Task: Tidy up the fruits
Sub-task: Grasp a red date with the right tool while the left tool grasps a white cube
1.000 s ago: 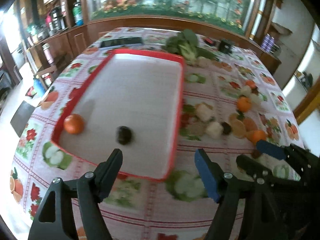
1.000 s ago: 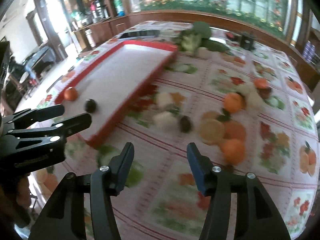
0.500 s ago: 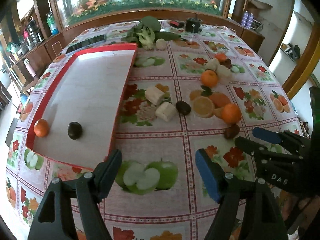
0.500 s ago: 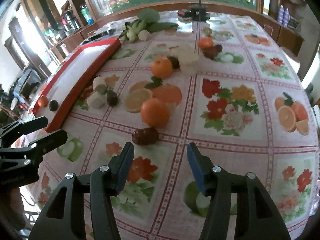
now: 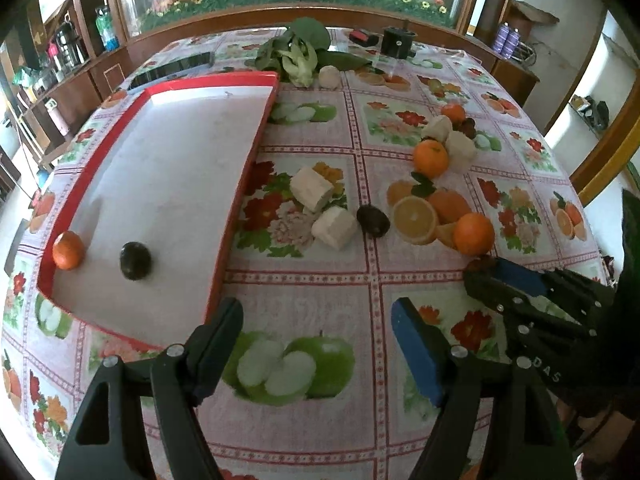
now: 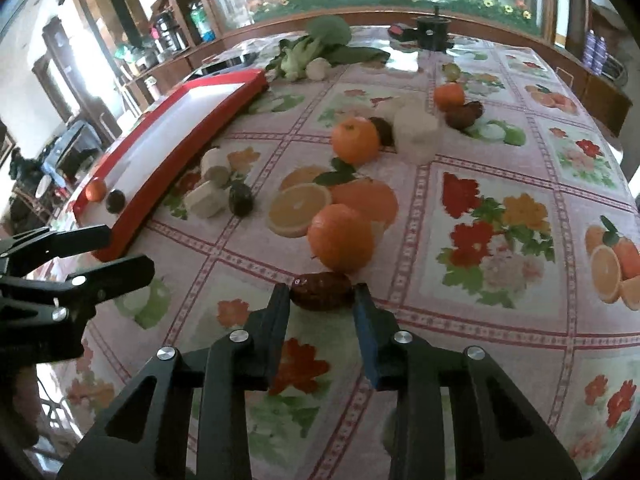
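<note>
Now the right tool (image 6: 322, 298) has just been closing, and its jaws sit against a dark brown fruit (image 6: 322, 291) on the tabletop (image 6: 500, 184), just in front of an orange (image 6: 341, 238). Meanwhile the left tool (image 5: 316, 344) hangs wide open (nothing between its jaws) near the red tray (image 5: 236, 200), which holds a tangerine (image 5: 68, 244) and a dark avocado (image 5: 136, 261).

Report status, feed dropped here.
Right tool just closed on brown fruit. Left tool open, empty. Orange touching behind it. Red tray clear.
</note>
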Tool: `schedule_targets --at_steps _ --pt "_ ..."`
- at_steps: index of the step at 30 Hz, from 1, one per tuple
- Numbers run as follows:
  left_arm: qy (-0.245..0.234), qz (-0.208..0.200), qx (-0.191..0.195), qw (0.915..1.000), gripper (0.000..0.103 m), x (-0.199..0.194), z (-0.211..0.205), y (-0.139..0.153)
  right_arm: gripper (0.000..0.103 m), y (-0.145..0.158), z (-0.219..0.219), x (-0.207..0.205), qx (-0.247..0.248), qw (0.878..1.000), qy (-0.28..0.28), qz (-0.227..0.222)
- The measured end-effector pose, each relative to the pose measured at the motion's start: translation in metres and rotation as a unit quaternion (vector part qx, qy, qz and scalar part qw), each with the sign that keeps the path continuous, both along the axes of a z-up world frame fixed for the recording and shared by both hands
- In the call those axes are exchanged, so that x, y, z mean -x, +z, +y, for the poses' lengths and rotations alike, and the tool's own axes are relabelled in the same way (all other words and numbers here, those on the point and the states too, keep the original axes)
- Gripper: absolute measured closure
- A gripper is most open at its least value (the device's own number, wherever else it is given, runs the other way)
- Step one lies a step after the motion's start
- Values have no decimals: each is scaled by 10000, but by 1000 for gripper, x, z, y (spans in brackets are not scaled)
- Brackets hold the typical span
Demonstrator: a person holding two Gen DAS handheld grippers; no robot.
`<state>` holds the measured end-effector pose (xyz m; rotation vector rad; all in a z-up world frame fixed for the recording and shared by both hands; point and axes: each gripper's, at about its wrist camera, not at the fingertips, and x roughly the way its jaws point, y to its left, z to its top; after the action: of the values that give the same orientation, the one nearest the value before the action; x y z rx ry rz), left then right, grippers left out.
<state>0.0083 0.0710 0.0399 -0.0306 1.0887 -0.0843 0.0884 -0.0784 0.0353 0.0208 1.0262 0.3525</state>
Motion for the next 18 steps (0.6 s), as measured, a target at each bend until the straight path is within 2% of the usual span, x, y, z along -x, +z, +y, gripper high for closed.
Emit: schedule_targets --at_steps 5,14,18 --pt "62 38 173 9998 24 -20 -4 -4 71 1 -11 1 254 9996 -25 -126" --pt "-210 70 141 9997 25 -49 -17 -15 71 -2 -18 -1 45 9999 -23 -115" --pt "-298 188 172 9992 37 -55 -14 -24 71 -2 -18 1 6 9999 -24 -130"
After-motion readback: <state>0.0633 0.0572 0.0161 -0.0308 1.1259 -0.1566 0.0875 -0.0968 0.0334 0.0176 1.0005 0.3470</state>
